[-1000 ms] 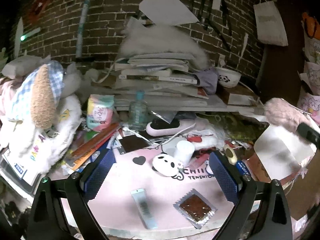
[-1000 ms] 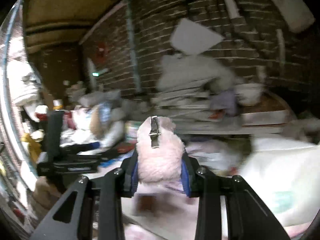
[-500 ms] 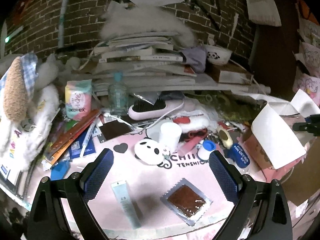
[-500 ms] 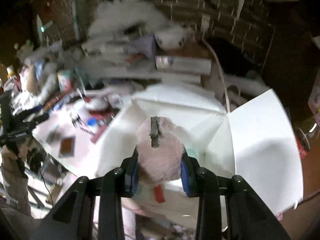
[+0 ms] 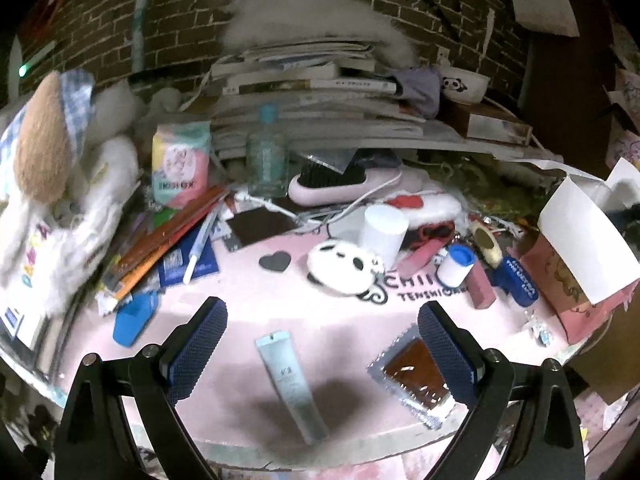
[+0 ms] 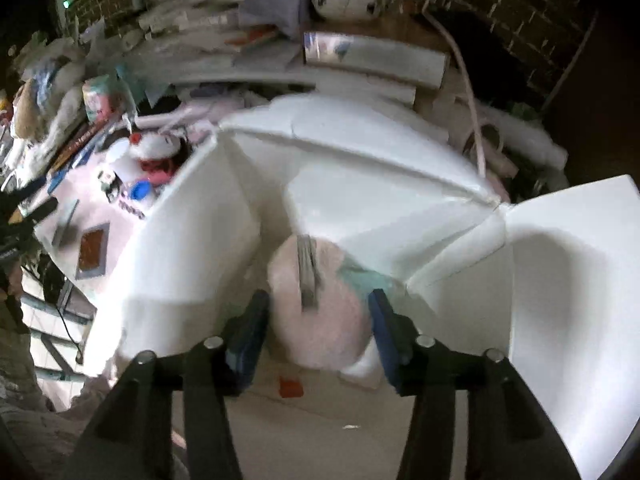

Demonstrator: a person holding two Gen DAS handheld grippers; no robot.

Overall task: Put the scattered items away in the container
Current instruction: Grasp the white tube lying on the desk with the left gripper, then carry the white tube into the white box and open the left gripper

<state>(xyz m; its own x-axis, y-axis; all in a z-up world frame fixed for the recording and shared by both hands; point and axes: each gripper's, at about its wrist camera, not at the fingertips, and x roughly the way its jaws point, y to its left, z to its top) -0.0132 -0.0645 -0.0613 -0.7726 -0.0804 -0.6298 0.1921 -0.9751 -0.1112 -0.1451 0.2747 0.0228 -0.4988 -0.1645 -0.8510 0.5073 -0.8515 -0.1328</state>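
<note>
Opening its jaws, the right gripper (image 6: pixel 318 320) released the pink fluffy hair clip (image 6: pixel 320 304) over the white box (image 6: pixel 200 240); fur could snag a pad. The left gripper (image 5: pixel 322 334), spread wide and empty, hovered above the tube (image 5: pixel 290 384) beside that box.

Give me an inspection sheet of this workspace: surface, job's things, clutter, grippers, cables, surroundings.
Surface: pink table, crowded along its far edge.
Job's things: white box open, flaps spread; pink fluffy clip over its inside; tube and foil sachet lie loose on the table.
Clutter: panda pouch, white cup, hairbrush, bottle, book stack, plush toy.
Grippers: left gripper open over the tube, holding nothing; right gripper jaws opening, clip between them, gaps showing beside it.
Cables: white cable snakes past the hairbrush.
Surroundings: brick wall, dim light.
</note>
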